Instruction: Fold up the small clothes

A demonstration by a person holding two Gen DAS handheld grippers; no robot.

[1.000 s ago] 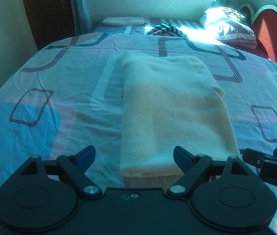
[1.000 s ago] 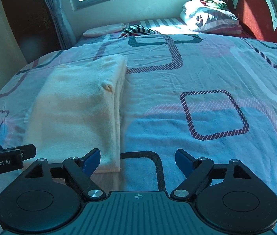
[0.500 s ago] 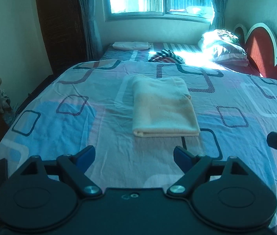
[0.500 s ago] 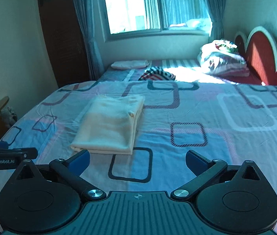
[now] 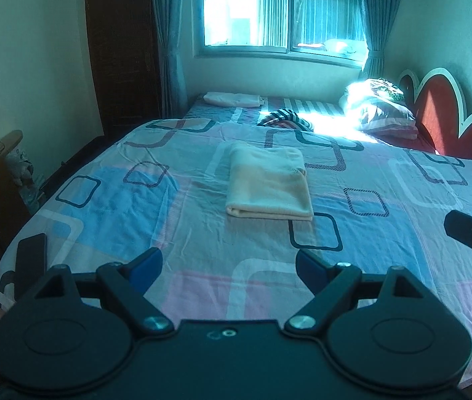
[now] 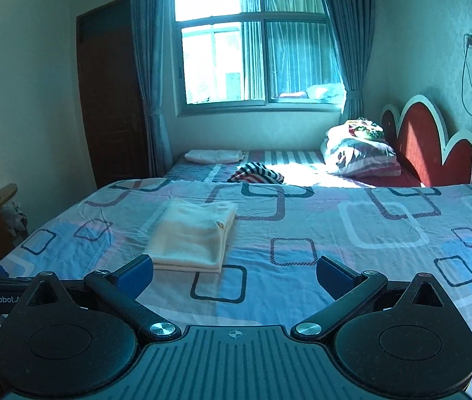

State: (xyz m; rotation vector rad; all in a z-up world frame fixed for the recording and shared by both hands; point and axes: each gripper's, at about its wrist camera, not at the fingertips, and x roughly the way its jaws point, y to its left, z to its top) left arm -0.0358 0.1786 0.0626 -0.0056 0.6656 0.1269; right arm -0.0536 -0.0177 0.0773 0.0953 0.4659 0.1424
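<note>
My left gripper (image 5: 224, 261) stands at the bottom centre of its frame with both blue-padded jaws spread wide and nothing between them; my right gripper (image 6: 234, 275) is likewise spread to its full width and empty. Neither touches any cloth. Beyond the left jaws, at mid-frame, lies the cream terry-cloth garment (image 5: 269, 185), folded into a thick, soft rectangle with a rounded fold along its near edge and layered edges on its right side; in the right view it sits left of centre (image 6: 194, 236). It rests flat on the bed's cotton sheet printed with pink and blue blocks and dark rounded squares (image 5: 402, 206), lightly creased. I judge this fold complete and the step in hand to be the release and clearing away. The next move, in my estimate, calls for fetching another piece, possibly the crumpled striped garment (image 6: 257, 173) in the sunlit upper middle, and spreading it flat before folding.
</note>
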